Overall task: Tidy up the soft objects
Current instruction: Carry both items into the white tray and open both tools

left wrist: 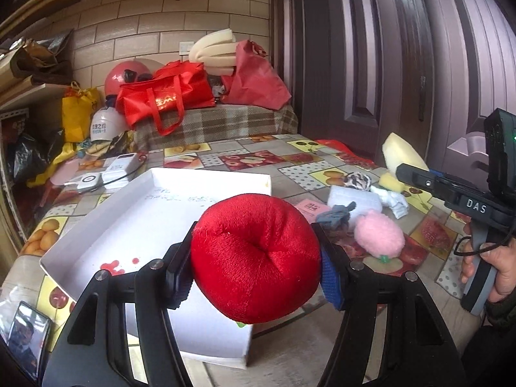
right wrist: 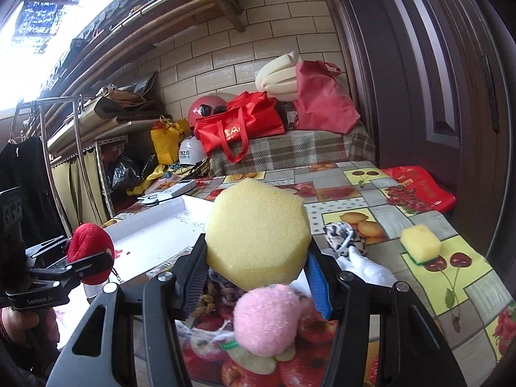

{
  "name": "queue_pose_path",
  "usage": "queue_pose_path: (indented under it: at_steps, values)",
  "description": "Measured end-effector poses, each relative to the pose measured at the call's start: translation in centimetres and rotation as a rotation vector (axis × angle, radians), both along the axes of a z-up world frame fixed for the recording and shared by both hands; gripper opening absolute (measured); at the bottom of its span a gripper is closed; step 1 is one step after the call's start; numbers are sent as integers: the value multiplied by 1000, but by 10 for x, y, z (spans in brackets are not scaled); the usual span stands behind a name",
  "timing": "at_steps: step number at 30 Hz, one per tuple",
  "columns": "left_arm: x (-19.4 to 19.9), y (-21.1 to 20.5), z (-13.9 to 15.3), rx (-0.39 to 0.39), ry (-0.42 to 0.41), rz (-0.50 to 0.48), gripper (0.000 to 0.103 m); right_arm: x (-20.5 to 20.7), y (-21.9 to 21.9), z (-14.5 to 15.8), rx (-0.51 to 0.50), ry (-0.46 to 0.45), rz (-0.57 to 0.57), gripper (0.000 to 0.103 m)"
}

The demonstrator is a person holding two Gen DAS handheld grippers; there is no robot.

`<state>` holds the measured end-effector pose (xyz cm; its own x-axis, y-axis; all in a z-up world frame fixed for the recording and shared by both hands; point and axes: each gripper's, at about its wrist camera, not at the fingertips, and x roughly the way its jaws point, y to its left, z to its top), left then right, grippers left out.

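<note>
My left gripper (left wrist: 254,277) is shut on a red plush apple (left wrist: 254,258), held above the near corner of a shallow white box (left wrist: 129,219). The same apple (right wrist: 88,253) and left gripper (right wrist: 87,262) show at the left of the right wrist view. My right gripper (right wrist: 254,274) is shut on a pale yellow hexagonal sponge (right wrist: 258,232), lifted over the fruit-print tablecloth (right wrist: 371,193). That sponge (left wrist: 403,156) also sticks out beyond the right gripper (left wrist: 409,171) in the left wrist view. A pink plush peach (right wrist: 267,319) lies on the table below the sponge.
On the cloth lie a yellow-green scouring sponge (right wrist: 421,243), a black-and-white fabric piece (right wrist: 343,237), a white cloth (right wrist: 367,267), a grey cloth (left wrist: 337,216) and a white foam block (left wrist: 353,200). Red bags (left wrist: 167,96) and helmets crowd the far end. A dark door (left wrist: 371,64) stands to the right.
</note>
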<state>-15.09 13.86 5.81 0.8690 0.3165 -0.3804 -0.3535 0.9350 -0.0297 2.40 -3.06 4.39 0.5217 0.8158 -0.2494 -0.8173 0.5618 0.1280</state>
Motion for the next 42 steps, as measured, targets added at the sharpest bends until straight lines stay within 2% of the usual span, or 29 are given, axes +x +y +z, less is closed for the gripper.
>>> queue_pose_path:
  at_steps: [2, 4, 8, 11, 14, 18, 24, 31, 34, 39, 42]
  values:
    - [-3, 12, -2, 5, 8, 46, 64, -4, 8, -1, -11, -9, 15, 56]
    - [-6, 23, -5, 44, 14, 97, 65, -9, 19, -2, -32, -24, 38, 56]
    - [-13, 52, -9, -36, -1, 120, 65, -23, 42, -2, -63, -60, 93, 56]
    - [-16, 57, -10, -1, -1, 143, 65, -31, 59, -3, -75, -65, 136, 56]
    - [-16, 67, -10, -7, 0, 165, 65, -36, 73, -5, -80, -60, 165, 56]
    - [-24, 86, -9, -3, -40, 246, 65, -42, 92, -9, -94, -50, 193, 56]
    - [-30, 121, -12, -95, -70, 317, 65, -61, 118, -9, -91, -76, 245, 56]
    - [-24, 134, -14, -123, -63, 354, 65, -85, 159, -9, -119, -115, 313, 55]
    - [-23, 145, -17, -166, -52, 370, 65, -85, 175, -9, -132, -126, 308, 56]
    - [-26, 165, -25, -284, -46, 396, 65, -64, 192, -11, -147, -68, 257, 56]
    - [-25, 165, -25, -281, -39, 397, 65, -54, 194, -13, -158, -8, 238, 58]
